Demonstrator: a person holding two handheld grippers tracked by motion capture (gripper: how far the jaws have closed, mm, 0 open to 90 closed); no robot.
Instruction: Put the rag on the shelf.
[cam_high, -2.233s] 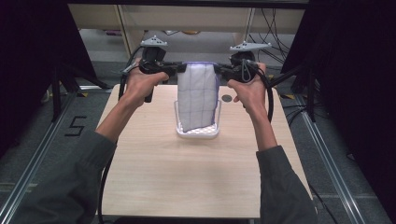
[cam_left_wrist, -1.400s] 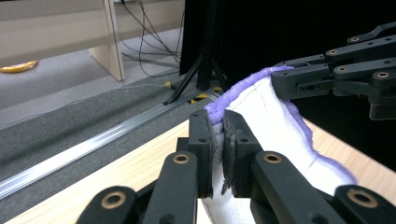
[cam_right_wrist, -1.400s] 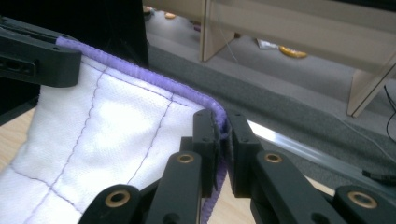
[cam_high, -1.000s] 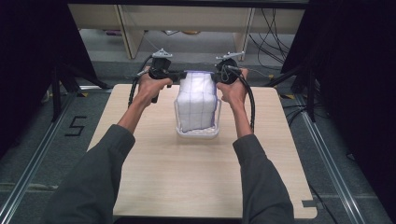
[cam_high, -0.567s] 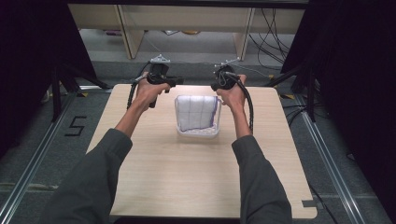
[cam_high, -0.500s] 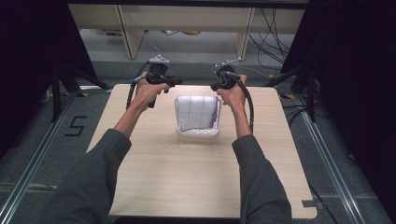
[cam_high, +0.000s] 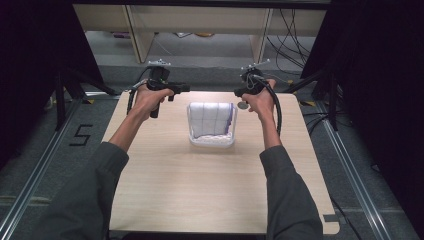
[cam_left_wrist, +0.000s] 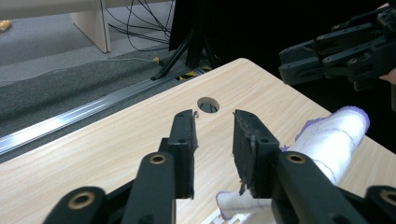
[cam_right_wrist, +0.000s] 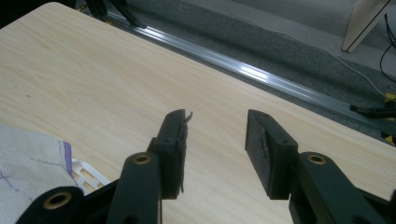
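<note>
Your left gripper (cam_high: 181, 89) and right gripper (cam_high: 239, 92), jaws just opening, hold nothing. The cloth (cam_high: 212, 119) sits in the basket (cam_high: 212, 142): soft, light, floppy; pinch its corners.

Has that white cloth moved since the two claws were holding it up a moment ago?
Yes. The cloth has dropped into the white basket on the table, and both claws have just opened, now empty.

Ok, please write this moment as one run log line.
left gripper: open, empty | right gripper: open, empty | cloth: lying in white basket
</note>
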